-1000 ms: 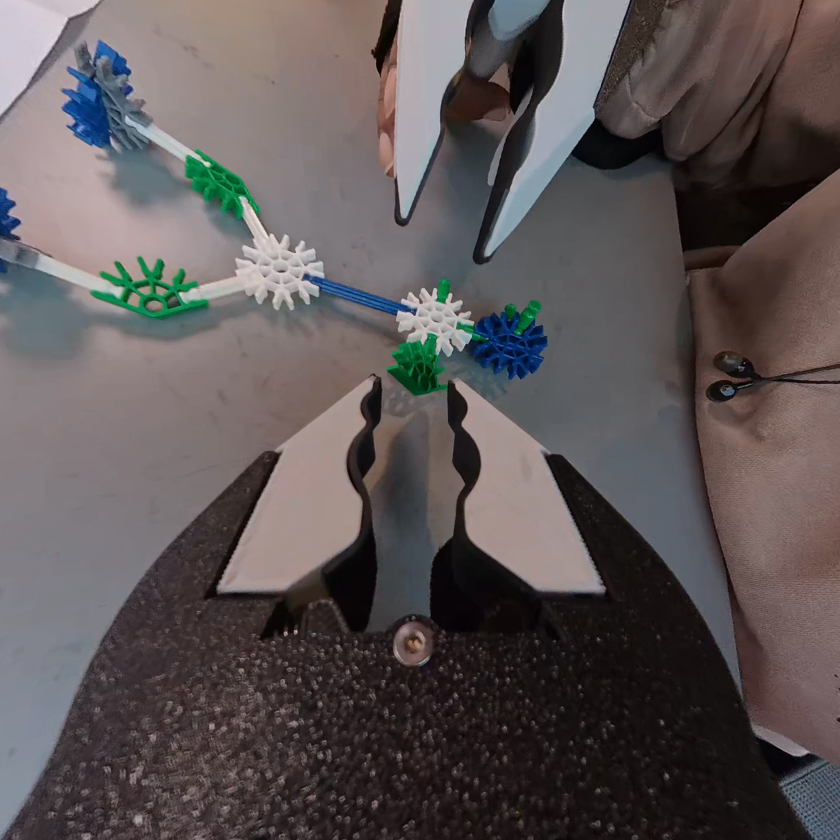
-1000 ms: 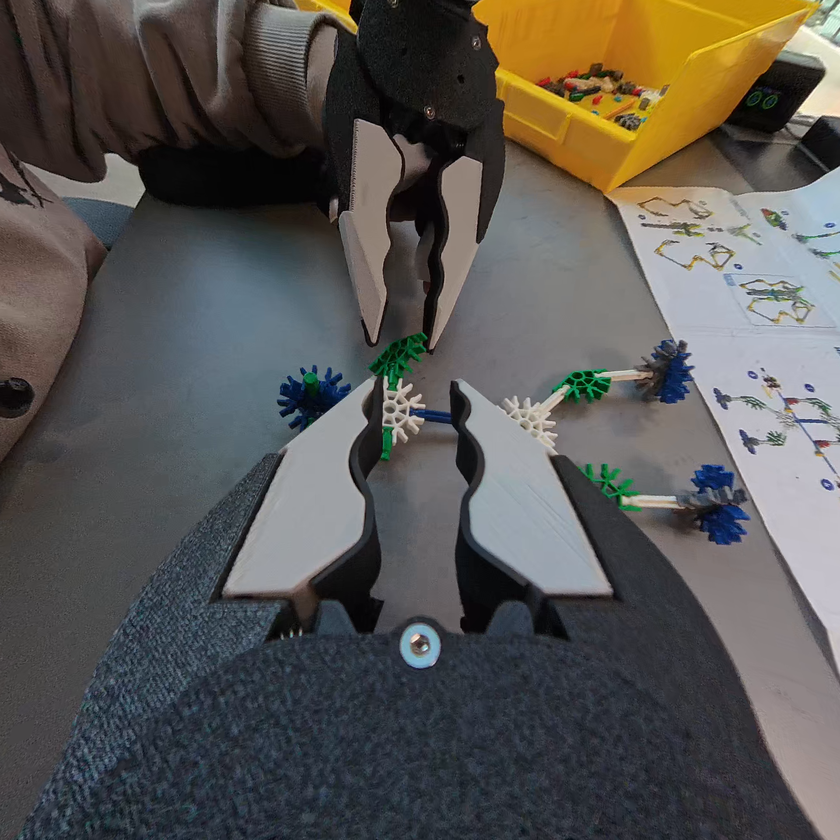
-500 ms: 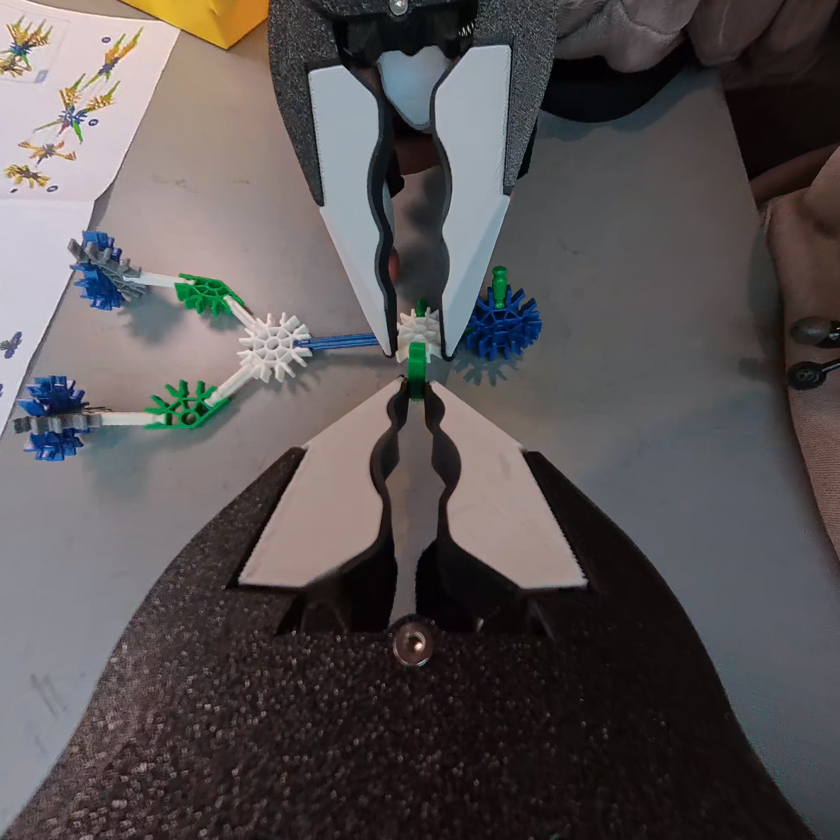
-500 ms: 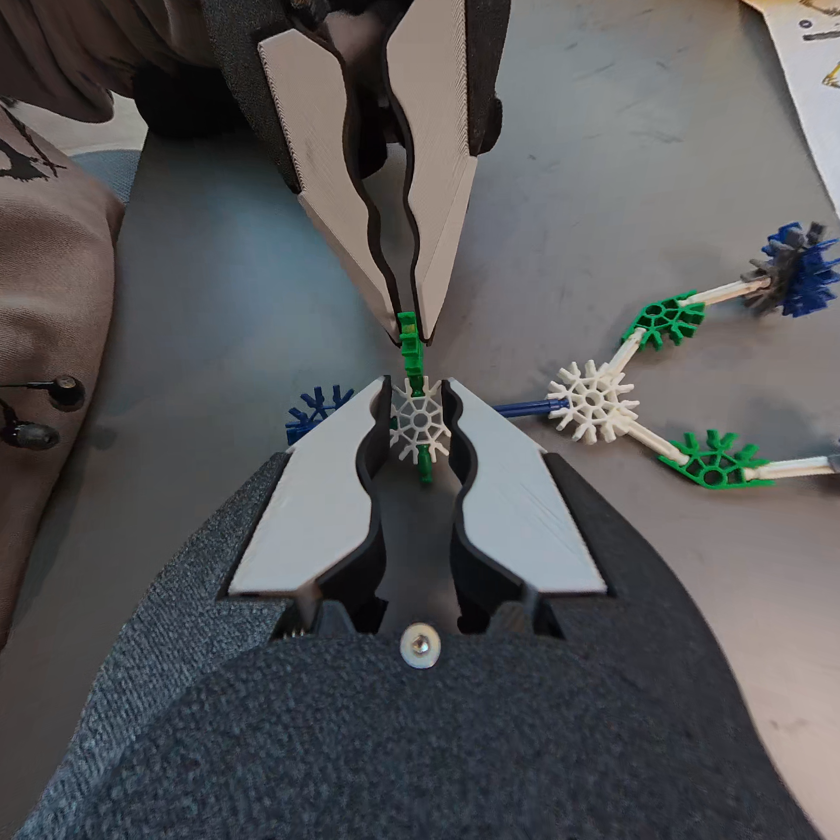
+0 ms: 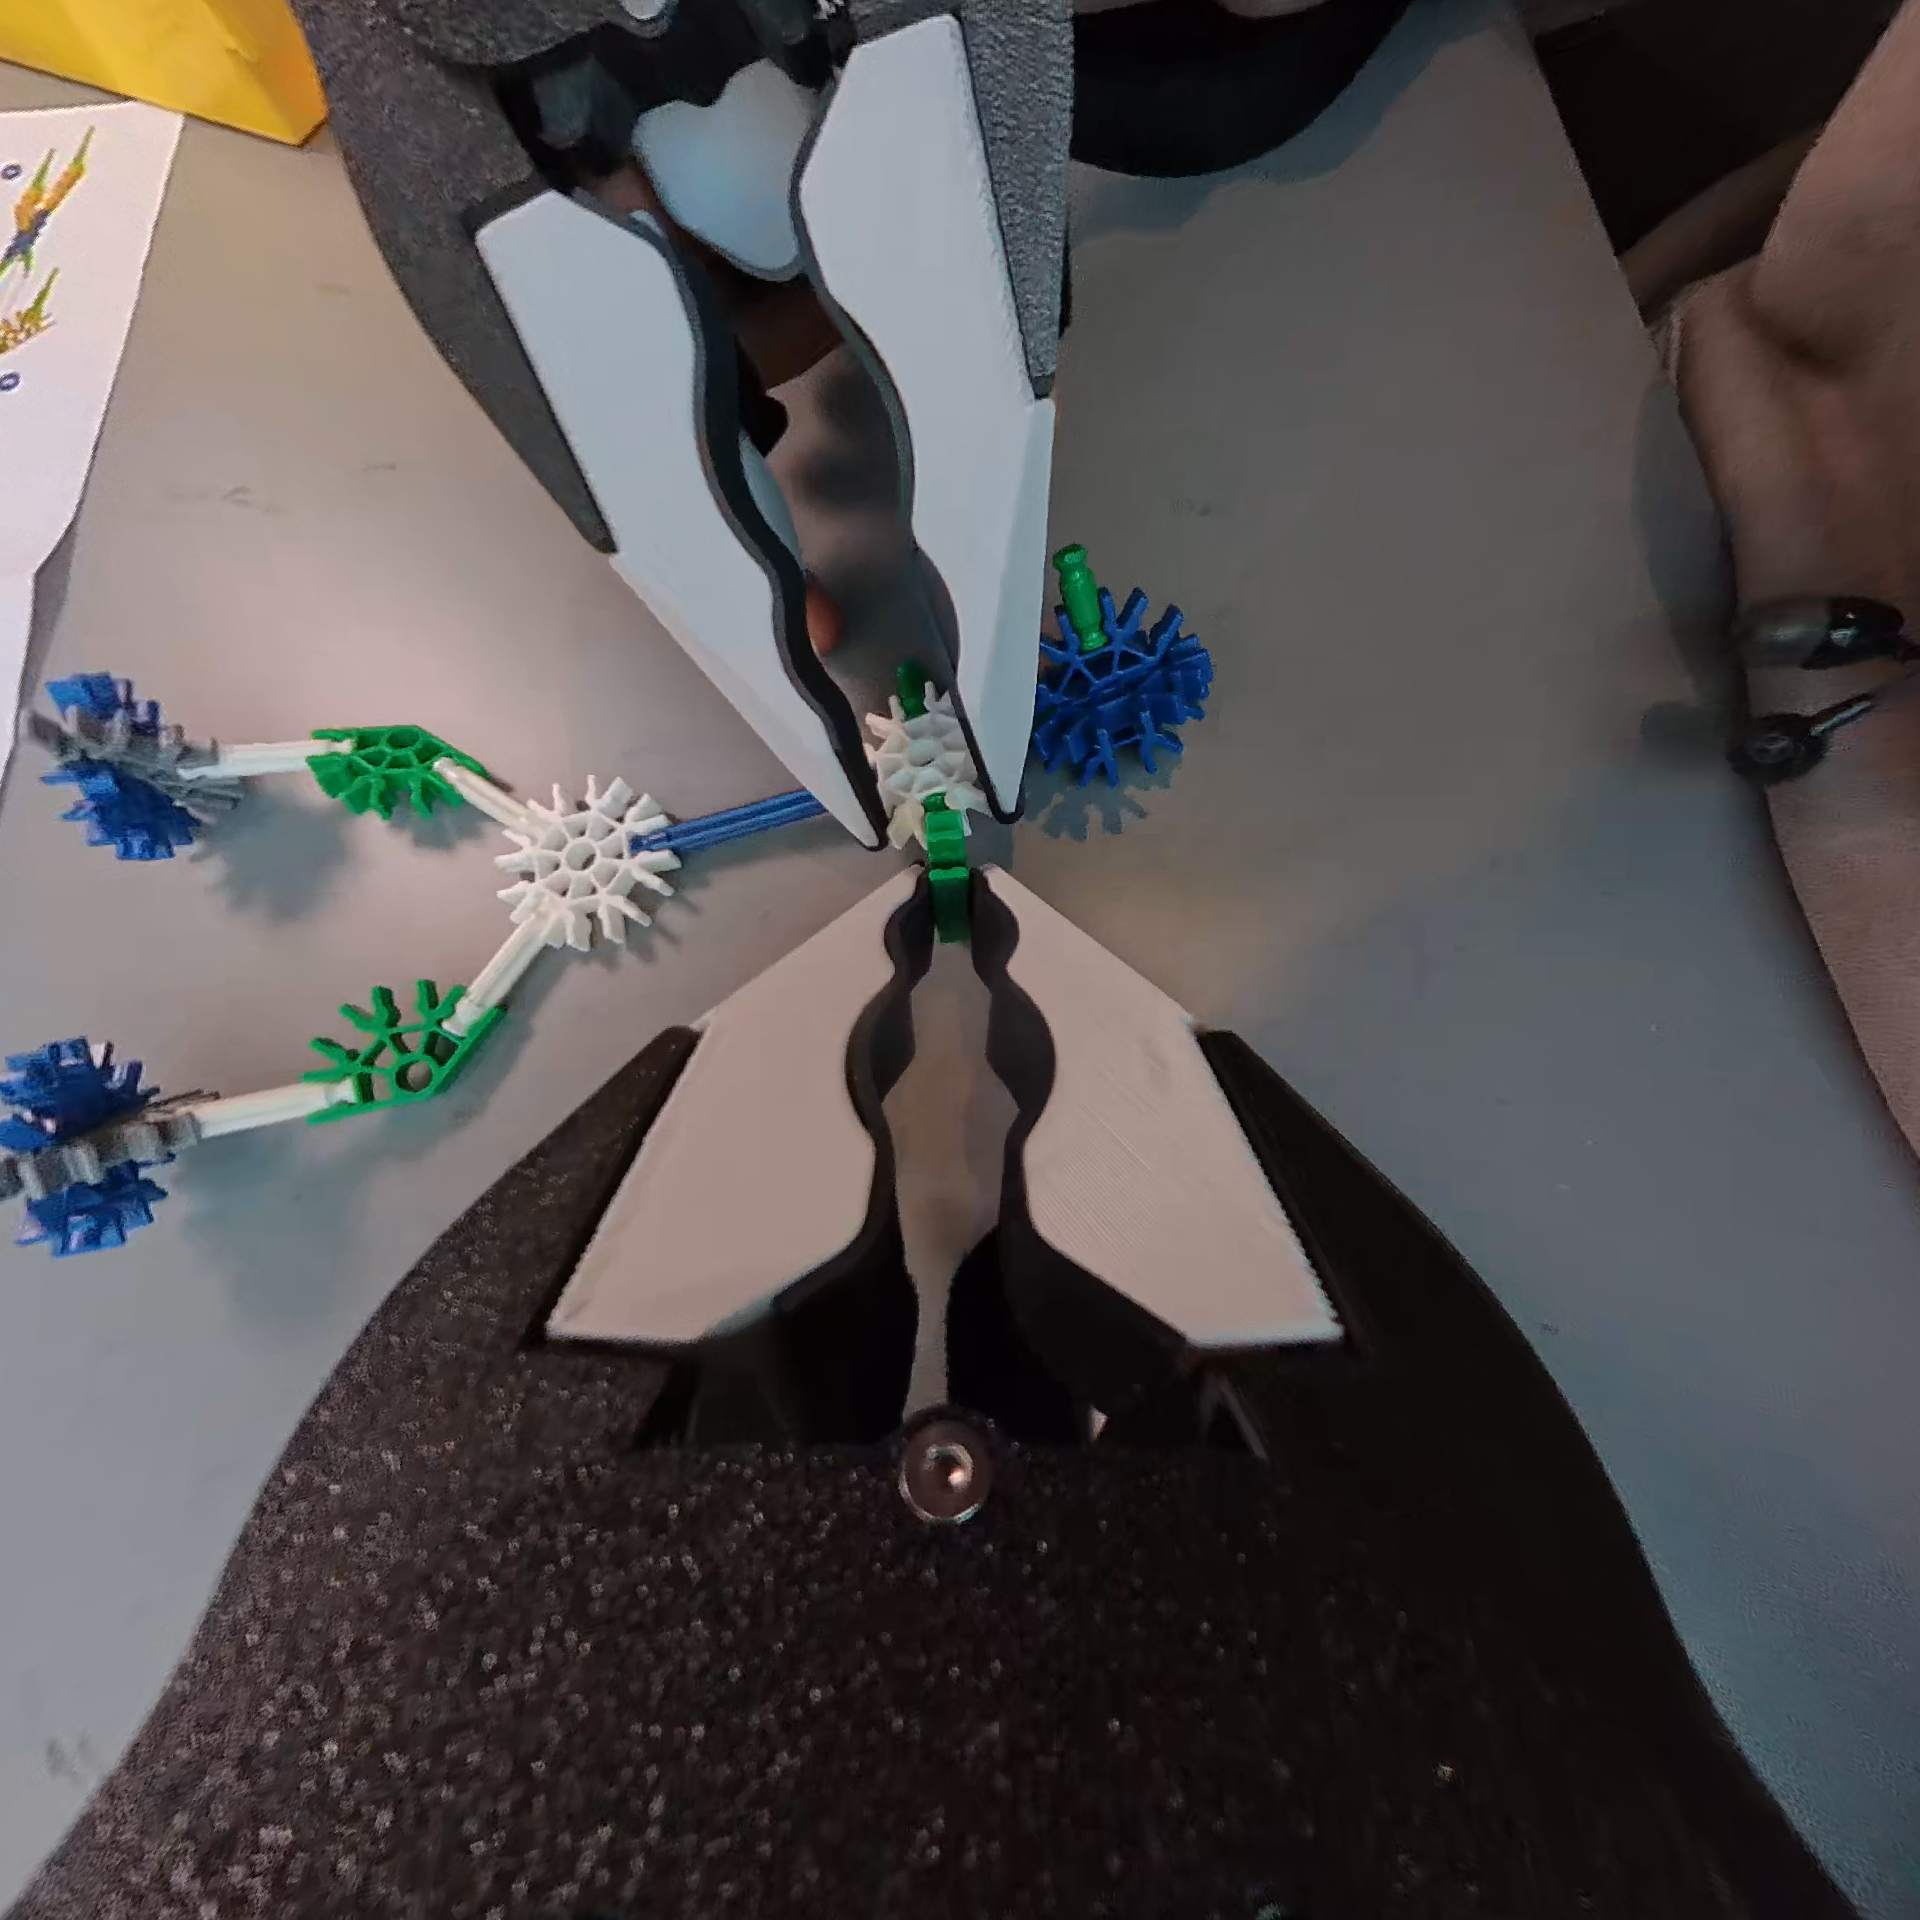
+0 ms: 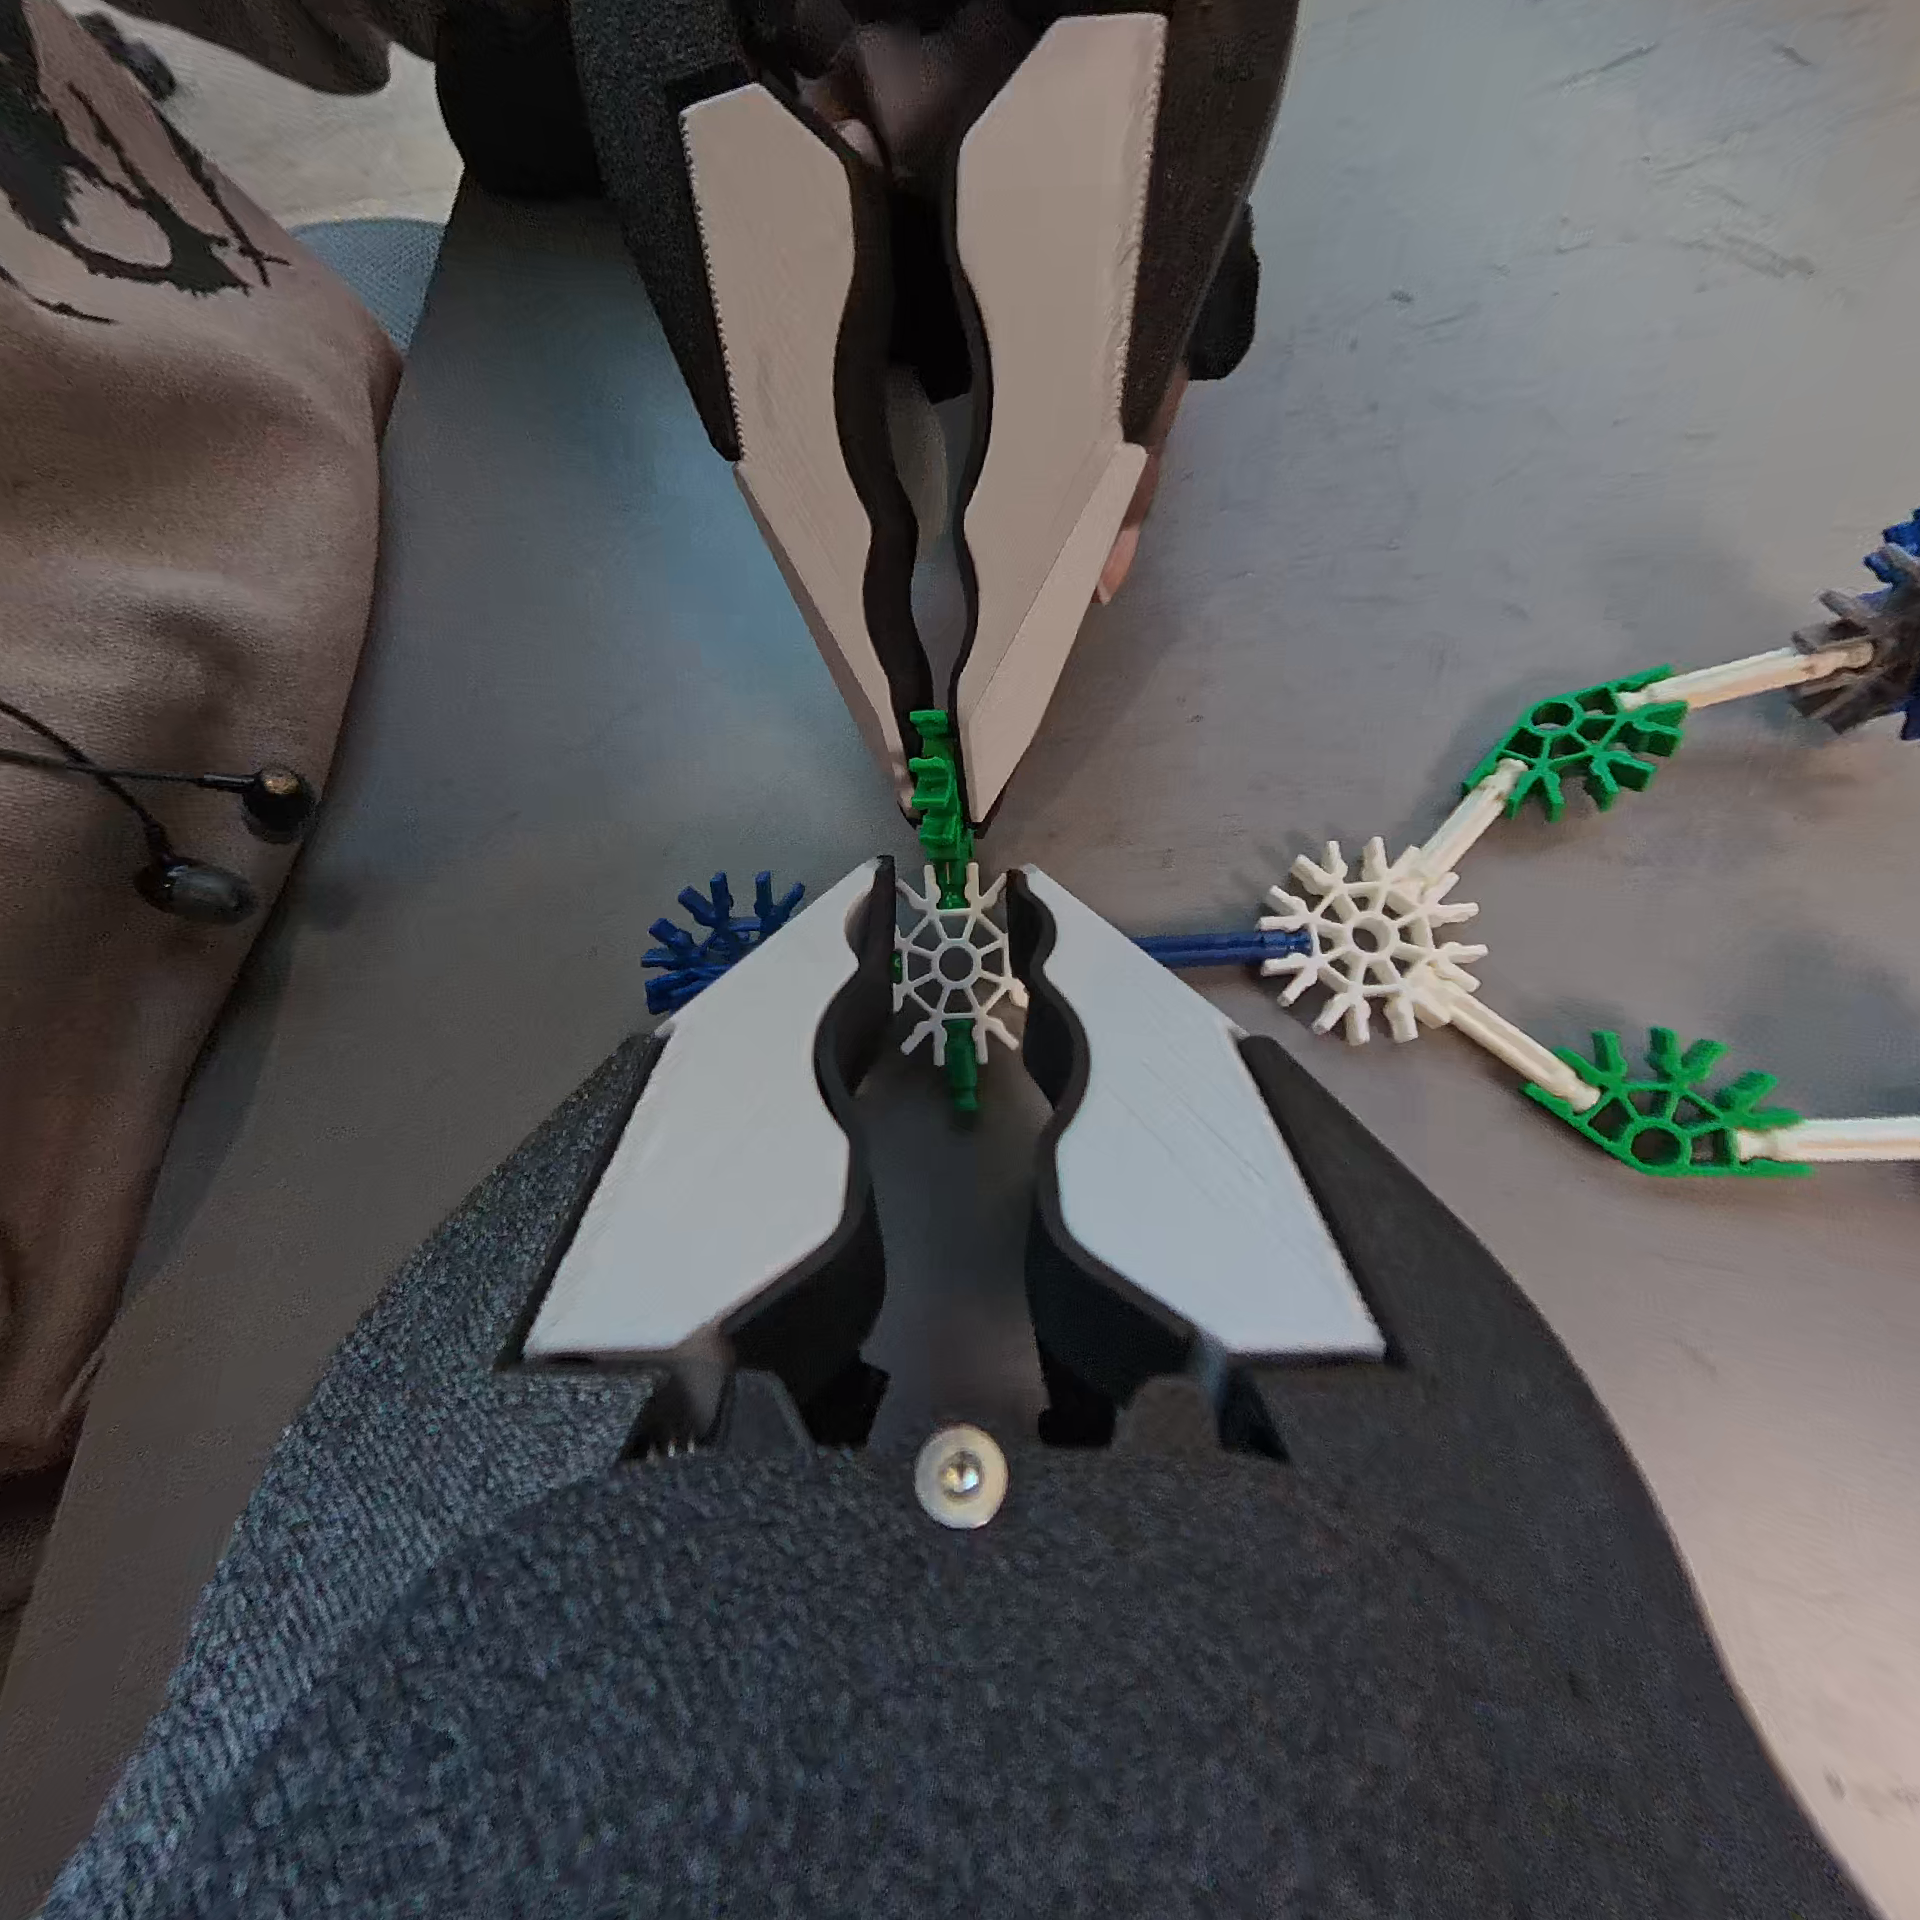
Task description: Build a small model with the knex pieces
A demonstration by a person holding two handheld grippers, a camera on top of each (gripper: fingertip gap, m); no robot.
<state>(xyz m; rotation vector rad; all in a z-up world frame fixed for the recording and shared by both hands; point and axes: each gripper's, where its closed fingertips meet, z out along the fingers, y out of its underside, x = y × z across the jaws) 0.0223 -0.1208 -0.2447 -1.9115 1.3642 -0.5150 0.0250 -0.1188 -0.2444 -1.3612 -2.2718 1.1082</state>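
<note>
A toy rod-and-connector model lies on the grey table (image 5: 1351, 935). My left gripper (image 5: 945, 894) is shut on a green connector (image 5: 948, 896), held on edge; it also shows in the right wrist view (image 6: 938, 781). My right gripper (image 6: 951, 883) is shut on a white snowflake connector (image 6: 954, 968), seen between its fingers in the left wrist view (image 5: 925, 758). The green connector meets the white one's rim. A blue rod (image 5: 743, 821) joins it to a second white snowflake (image 5: 584, 862). A blue snowflake with a green rod (image 5: 1122, 696) lies beside it.
Two arms with green connectors (image 5: 390, 769) (image 5: 400, 1055), white rods and blue-grey ends (image 5: 125, 764) reach left. An instruction sheet (image 5: 62, 312) and a yellow bin corner (image 5: 166, 52) are at upper left. A person's beige clothing (image 5: 1818, 727) with earbuds (image 5: 1808, 665) is on the right. Both grippers' tips are close together, under 4 cm apart.
Both grippers came together from apart. The left one closed on the green connector, the right one closed on the white snowflake, and the two pieces now meet.
</note>
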